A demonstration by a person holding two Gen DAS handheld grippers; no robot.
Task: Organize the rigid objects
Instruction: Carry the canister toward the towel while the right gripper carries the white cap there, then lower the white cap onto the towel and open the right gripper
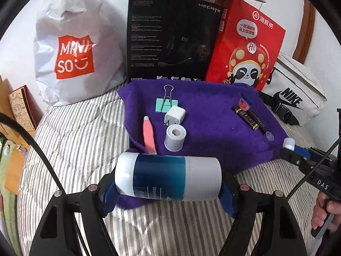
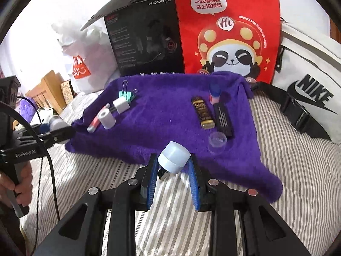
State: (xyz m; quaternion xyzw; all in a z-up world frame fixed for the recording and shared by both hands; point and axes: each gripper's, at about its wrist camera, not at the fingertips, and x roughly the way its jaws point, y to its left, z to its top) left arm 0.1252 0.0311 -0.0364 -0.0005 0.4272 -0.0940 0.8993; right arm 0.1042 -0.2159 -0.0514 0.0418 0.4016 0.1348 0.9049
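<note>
The left gripper (image 1: 168,188) clamped a smooth, likely slippery lotion bottle (image 1: 167,176) across its ends above the bed's near edge; the right gripper (image 2: 173,171) pinched a light plug (image 2: 174,157) there.

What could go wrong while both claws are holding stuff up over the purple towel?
The left claw grips the round Vaseline bottle only by its ends, so it might roll out. The right claw pinches just the edge of the small white cap; it might pop free and knock the clear cup.
</note>
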